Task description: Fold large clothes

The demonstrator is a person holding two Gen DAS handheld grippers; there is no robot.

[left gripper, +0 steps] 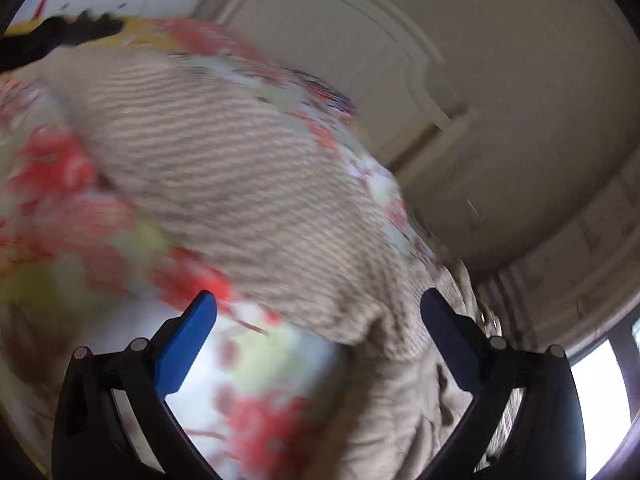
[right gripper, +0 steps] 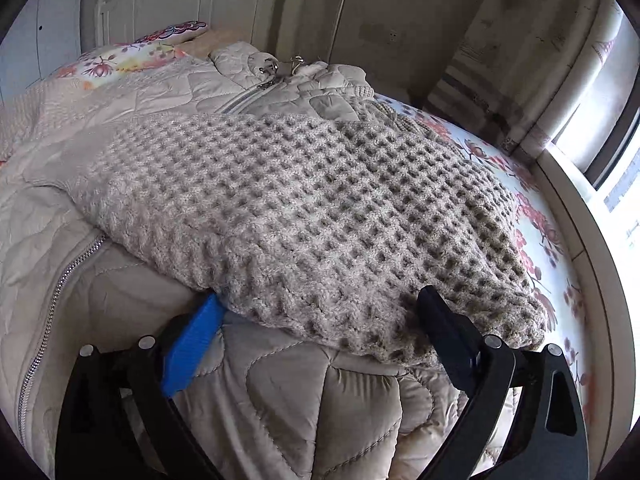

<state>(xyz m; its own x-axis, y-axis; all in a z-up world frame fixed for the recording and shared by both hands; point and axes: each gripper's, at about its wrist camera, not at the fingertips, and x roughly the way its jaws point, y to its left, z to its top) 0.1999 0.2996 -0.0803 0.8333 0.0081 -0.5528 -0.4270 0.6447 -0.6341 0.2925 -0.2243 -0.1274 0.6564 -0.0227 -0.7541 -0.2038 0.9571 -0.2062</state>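
Ahead of our right tool, a beige waffle-knit sleeve lies folded across the beige quilted zip jacket on the floral-sheeted bed. We judge folding just begun: both it and our left tool gape wide, holding nothing.

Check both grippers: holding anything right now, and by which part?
Nothing held. Left gripper is open above the blurred knit sleeve. Right gripper is open, fingers straddling the knit sleeve's near edge on the quilted jacket, not clamped.
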